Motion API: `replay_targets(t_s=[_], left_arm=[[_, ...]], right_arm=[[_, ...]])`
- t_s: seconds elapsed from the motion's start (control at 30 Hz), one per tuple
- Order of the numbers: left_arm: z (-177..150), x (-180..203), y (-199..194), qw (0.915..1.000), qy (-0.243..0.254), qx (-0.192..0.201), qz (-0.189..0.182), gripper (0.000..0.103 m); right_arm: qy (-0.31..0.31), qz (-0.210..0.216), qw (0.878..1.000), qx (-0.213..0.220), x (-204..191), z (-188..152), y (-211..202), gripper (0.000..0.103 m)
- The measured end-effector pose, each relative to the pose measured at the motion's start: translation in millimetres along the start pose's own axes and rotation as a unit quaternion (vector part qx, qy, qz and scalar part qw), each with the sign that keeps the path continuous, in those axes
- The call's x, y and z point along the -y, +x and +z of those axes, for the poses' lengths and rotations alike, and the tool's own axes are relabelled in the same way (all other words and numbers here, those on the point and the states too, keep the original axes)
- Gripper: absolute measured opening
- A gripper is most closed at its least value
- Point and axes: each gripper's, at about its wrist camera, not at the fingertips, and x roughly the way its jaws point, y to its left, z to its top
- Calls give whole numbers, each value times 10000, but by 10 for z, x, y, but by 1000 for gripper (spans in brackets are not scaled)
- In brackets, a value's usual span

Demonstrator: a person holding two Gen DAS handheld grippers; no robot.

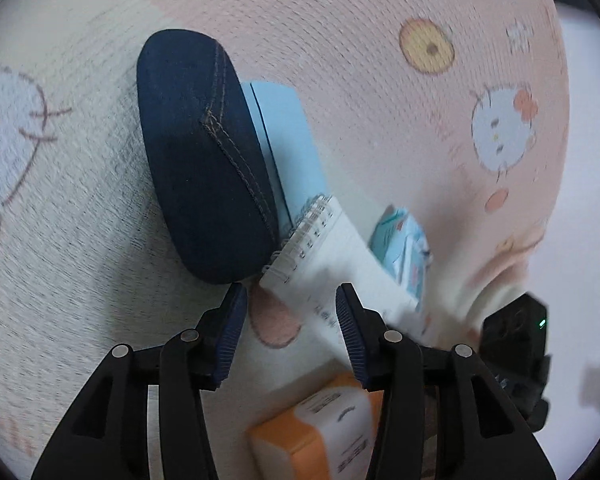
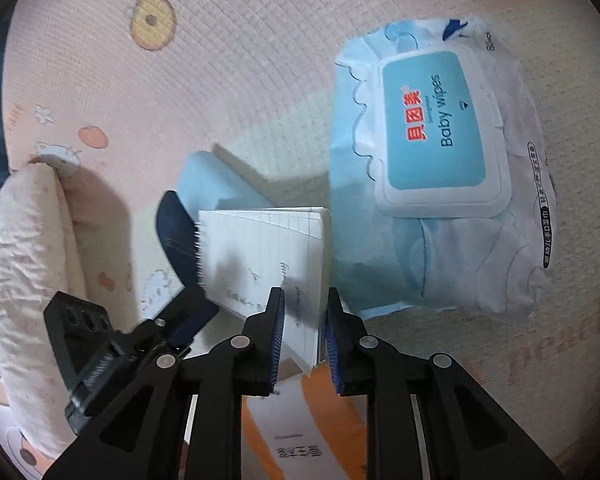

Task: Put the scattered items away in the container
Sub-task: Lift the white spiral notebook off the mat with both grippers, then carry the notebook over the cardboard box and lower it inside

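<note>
Notebook [image 2: 260, 256]: white, lined, spiral-bound

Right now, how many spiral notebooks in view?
1: the white lined spiral notebook, leaning between the dark denim case and the blue baby wipes pack. Others may be hidden.

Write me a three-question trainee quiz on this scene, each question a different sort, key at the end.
1. True or false: the left gripper is shut on the denim case.
2. What do the English words on the lid of the wipes pack say? A. Baby wipes B. Face tissue C. Hand towels
3. Fill in: the lined notepad is bound along one edge with a ____ wire.

Key: 1 false, its jaws stand open with nothing between them; 2 A; 3 spiral.
</note>
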Motion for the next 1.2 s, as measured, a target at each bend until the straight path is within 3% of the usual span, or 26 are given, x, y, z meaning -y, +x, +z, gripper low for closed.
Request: replay_targets(t_s=[0.23, 0.27, 0.3, 0.4, 0.7, 0.93, 1.2], left_arm=[[-33, -119, 93, 9978, -573, 126, -322, 50], [-46, -116, 91, 9981, -558, 137, -232, 47], [-46, -76, 120, 9984, -522, 146, -167, 34], [-90, -4, 100, 9984, -500, 216, -163, 29], [-225, 294, -104, 9989, 140, 438, 86, 21], [-251, 728, -443, 9957, 540, 707, -260, 21], [-453, 1268, -687, 9905, 1039, 742, -504, 21]], right_arm=[[-32, -30, 9999, -107, -15, 26, 55, 18], [-132, -54, 9998, -169, -25, 24, 58, 18], [-170, -90, 9997, -166, -39, 23, 60, 18], [-282, -183, 9994, -99, -86, 5, 41, 18], [-615, -538, 9965, 182, -310, -128, -153, 18], [-1016, -649, 9900, 731, -595, -261, -662, 18], [-1006, -619, 9849, 1268, -610, -442, -1316, 18]])
